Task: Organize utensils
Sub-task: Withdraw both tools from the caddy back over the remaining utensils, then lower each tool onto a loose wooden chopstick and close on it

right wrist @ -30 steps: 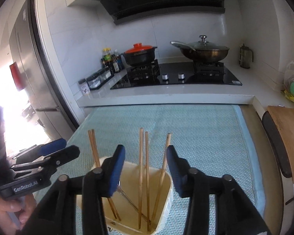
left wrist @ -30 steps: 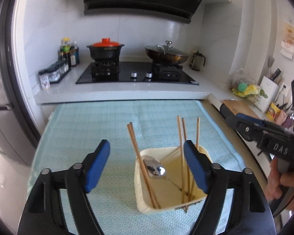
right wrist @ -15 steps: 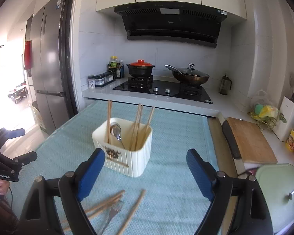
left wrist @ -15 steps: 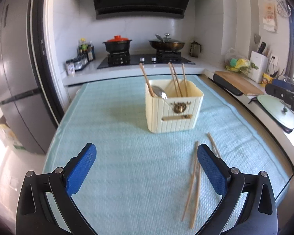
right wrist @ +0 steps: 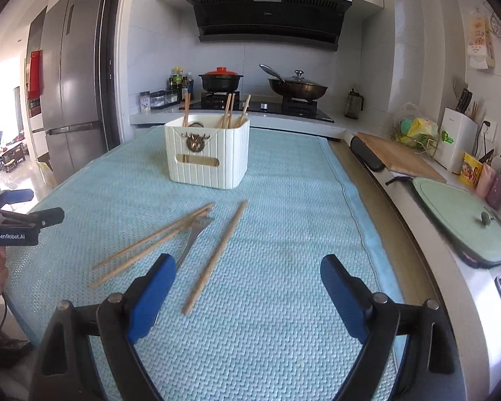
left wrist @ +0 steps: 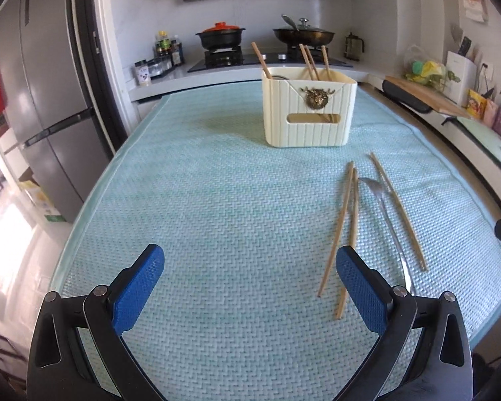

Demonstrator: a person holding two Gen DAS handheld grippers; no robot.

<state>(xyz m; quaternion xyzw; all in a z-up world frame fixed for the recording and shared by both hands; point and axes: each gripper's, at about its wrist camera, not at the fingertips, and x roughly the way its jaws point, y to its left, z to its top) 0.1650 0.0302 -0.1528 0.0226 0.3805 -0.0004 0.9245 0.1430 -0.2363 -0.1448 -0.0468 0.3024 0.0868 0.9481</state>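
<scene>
Ahead of both hand-held grippers: a cream ribbed plastic utensil holder stands upright on the desk, which is covered by a pale teal woven mat; it stands well ahead of the fingertips in both views
Holder contents: several wooden chopsticks lean against its walls, with what looks like a spoon bowl just showing at the rim; upright storage keeps them together and easy to draw
Loose items: a pair of wooden chopsticks, a single wooden chopstick and a slim metal fork lie flat on the mat, between the holder and the grippers; they probably remain to be put away
Left hand-held gripper: jaws spread wide, nothing between the blue pads; the pair of chopsticks lies just ahead of its right finger, one end hidden behind that finger
Right hand-held gripper: jaws opening, empty; the near end of the single chopstick lies on the mat between its fingers, nearer the left one, untouched; the fork runs behind its left finger
Reading of the pose: both tools tilt down toward the loose items, apparently ready for the next pick-up
Risk: thin sticks lying flat on a soft weave may roll or slip as the pads close
</scene>
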